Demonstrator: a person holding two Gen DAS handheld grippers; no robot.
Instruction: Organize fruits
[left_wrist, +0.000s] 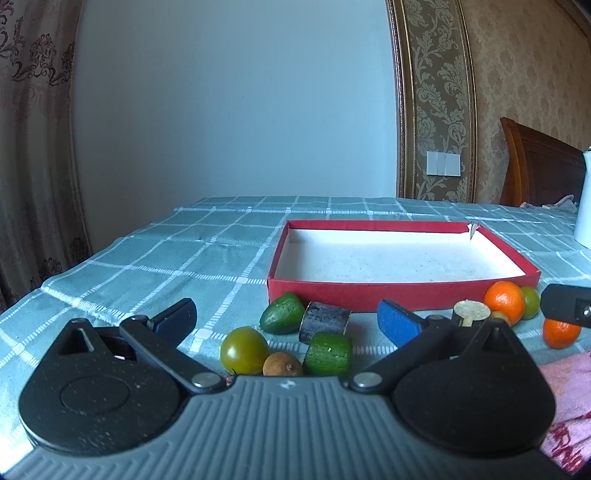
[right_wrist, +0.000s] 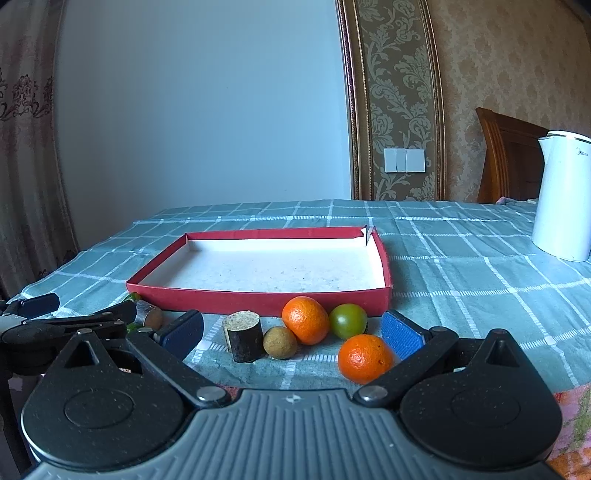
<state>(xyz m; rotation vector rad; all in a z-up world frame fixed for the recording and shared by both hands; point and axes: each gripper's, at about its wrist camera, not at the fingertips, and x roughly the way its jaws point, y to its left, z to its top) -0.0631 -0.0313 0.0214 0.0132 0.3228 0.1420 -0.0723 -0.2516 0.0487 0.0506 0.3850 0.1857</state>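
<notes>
A red box (left_wrist: 369, 295) (right_wrist: 258, 301) with a white inside stands on the checked cloth, with nothing in it. In front of it lie fruits. In the left wrist view: a green tomato (left_wrist: 243, 350), a brown longan (left_wrist: 282, 364), two green cucumber pieces (left_wrist: 282, 313) (left_wrist: 328, 353), a dark sugarcane piece (left_wrist: 324, 322). In the right wrist view: two oranges (right_wrist: 305, 319) (right_wrist: 365, 358), a green tomato (right_wrist: 348, 320), a longan (right_wrist: 279, 342), a sugarcane piece (right_wrist: 243, 336). My left gripper (left_wrist: 288, 319) is open and empty. My right gripper (right_wrist: 291, 332) is open and empty.
A white electric kettle (right_wrist: 563, 195) stands at the right on the table. A pink patterned cloth (left_wrist: 569, 398) lies at the near right edge. A wooden headboard (left_wrist: 535, 166) and a wall are behind the table. The left gripper's body (right_wrist: 55, 328) shows at left in the right wrist view.
</notes>
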